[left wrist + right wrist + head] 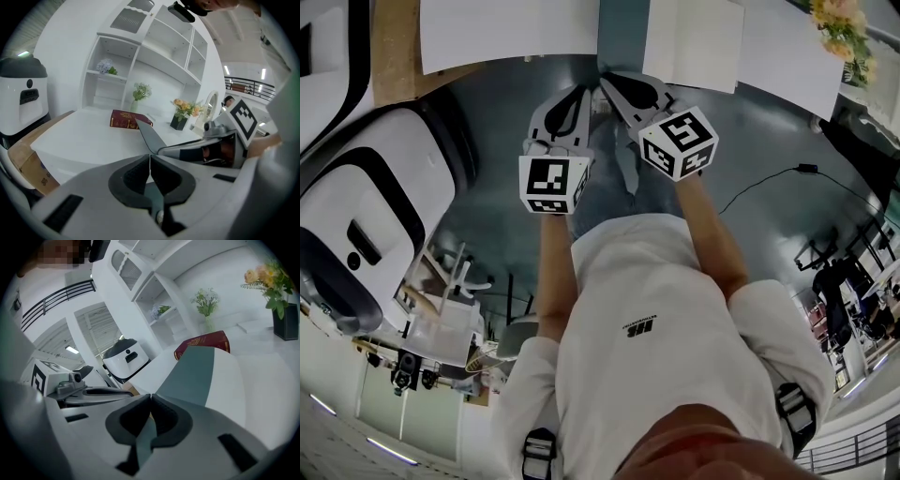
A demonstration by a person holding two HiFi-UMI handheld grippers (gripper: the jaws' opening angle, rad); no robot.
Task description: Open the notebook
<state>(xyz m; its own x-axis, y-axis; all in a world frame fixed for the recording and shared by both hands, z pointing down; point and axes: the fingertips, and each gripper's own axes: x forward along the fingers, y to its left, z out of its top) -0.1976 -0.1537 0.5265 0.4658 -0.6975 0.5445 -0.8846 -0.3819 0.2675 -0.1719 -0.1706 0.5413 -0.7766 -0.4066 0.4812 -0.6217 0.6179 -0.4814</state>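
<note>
On table [79, 140]: notebook [125, 119] (red) closed | left gripper [150, 160], right gripper [150, 399]: jaws together

We see bright, even indoor light on white surfaces in both gripper views, with strip lamps [263, 73] glowing on the ceiling and little hard shadow. Fisheye bending curves the shelves [154, 56] and leaves black corners around each picture. Up close, the grey bodies of the left gripper [150, 156] and the right gripper [150, 397] are soft and out of focus. The red notebook [130, 119] beyond them is fairly sharp. The head view is dimmer and greyer, with stretched edges.
</note>
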